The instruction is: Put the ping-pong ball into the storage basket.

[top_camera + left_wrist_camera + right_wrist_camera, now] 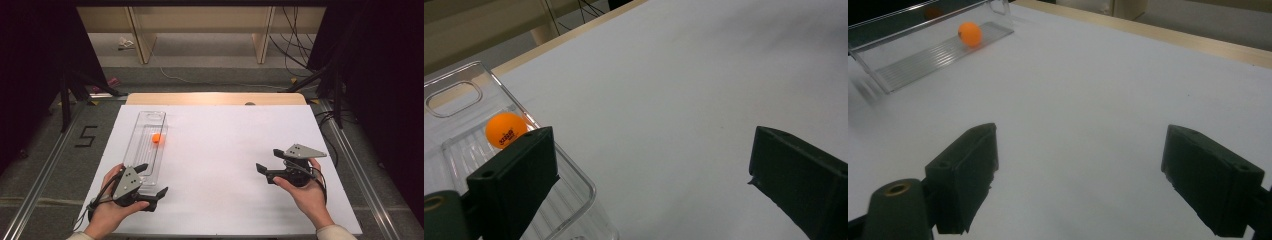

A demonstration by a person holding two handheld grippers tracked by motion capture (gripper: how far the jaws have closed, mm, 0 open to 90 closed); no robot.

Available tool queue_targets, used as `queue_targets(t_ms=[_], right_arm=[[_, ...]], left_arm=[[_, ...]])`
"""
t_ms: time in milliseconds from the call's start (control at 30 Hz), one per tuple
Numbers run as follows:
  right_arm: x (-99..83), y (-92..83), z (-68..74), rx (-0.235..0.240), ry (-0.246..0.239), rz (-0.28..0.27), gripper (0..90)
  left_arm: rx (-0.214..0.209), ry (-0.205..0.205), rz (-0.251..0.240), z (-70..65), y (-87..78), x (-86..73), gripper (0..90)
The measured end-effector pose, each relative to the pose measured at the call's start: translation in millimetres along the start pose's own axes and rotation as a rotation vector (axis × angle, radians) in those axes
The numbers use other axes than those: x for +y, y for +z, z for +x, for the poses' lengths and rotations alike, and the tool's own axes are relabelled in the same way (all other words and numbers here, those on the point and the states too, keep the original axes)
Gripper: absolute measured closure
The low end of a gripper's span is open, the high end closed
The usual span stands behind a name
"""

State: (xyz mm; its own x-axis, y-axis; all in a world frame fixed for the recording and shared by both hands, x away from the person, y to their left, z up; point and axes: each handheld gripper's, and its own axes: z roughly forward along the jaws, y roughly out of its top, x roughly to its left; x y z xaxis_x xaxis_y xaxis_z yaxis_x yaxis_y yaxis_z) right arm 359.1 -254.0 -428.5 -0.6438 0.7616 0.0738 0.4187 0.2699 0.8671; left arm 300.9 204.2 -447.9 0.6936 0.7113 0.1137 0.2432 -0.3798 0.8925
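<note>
Our left gripper [152, 180] sits at the table's [225, 150] near-left corner, jaws spread wide, one jaw seemingly over the near end of the clear plastic tray [142, 150]. Our right gripper [270, 161], also wide open, hovers near-right. Farther back, the orange ping-pong ball [156, 138] lies inside the tray.

A white sheet [235, 165] covered the desk [215, 98], whose bare wooden edge showed along the far side. On the grey floor to the left, a "5" [86, 136] was marked in black tape. Beyond the desk stood pale wooden shelving [200, 30], with black cables [295, 47] trailing down at the right and a white cord [210, 80] lying across the floor.
</note>
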Motion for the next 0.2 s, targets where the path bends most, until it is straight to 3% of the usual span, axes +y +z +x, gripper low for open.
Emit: queue_targets(t_ms=[200], right_arm=[[-0.9,0.2,-0.3,0.000,0.002,0.002,16.0]], left_arm=[[-0.003,-0.004,-0.001,0.0,0.8,0.2,4.9]])
